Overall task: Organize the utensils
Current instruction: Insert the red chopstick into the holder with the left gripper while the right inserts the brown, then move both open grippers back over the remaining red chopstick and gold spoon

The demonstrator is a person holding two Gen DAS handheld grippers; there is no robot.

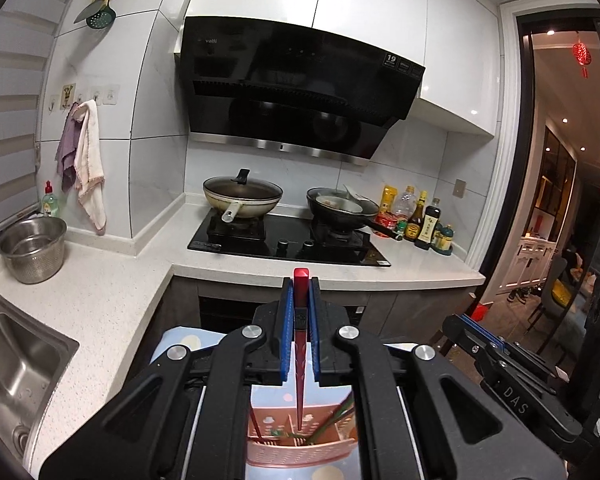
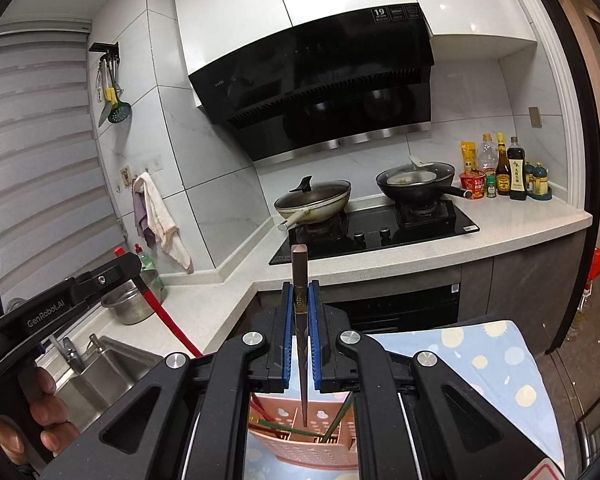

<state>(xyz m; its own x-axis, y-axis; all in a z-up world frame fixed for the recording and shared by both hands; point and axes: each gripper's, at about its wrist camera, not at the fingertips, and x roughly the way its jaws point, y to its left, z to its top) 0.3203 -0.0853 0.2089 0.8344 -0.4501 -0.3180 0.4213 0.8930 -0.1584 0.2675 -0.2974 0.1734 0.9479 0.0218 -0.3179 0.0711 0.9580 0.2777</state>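
Between each gripper's clamped jaws — one upright chopstick.

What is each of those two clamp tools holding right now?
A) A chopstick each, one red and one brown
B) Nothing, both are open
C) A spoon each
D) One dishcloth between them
A: the left gripper is shut on a red chopstick, and the right gripper is shut on a brown chopstick.

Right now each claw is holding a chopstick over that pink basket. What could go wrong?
The red chopstick and the brown chopstick are each pinched by narrow blue pads, so either might pivot or slip. The pink basket below already holds slanted green chopsticks, which could block or deflect a tip. The left gripper and right gripper work side by side and might bump.
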